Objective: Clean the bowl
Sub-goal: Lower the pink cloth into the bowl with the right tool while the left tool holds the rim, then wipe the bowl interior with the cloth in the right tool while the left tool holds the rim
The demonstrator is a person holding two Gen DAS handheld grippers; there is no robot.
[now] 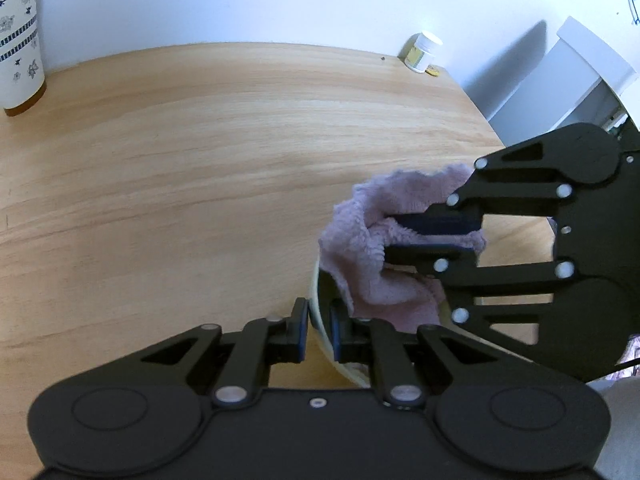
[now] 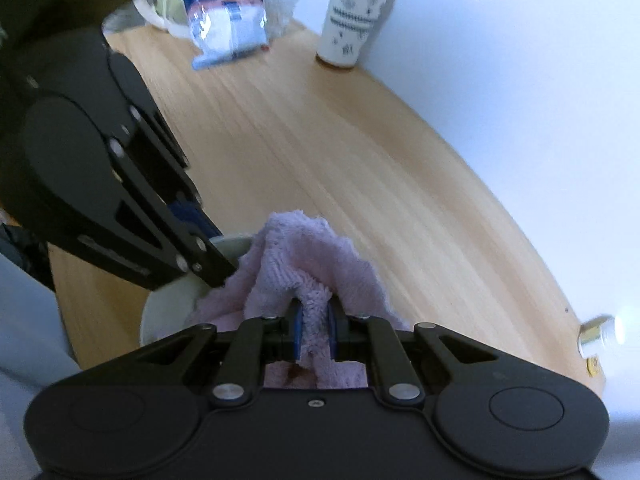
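A pale green bowl sits on the wooden table at the near right. My left gripper is shut on the bowl's rim, one finger outside and one inside. My right gripper is shut on a fluffy lilac cloth and holds it down in the bowl. In the left wrist view the right gripper comes in from the right with the cloth bunched around its fingers. Most of the bowl's inside is hidden by the cloth.
A white patterned tumbler with a brown base stands at the back left near the wall. A small white jar and a yellow cap sit at the far right corner. A blue-white packet and a white mug lie at the back.
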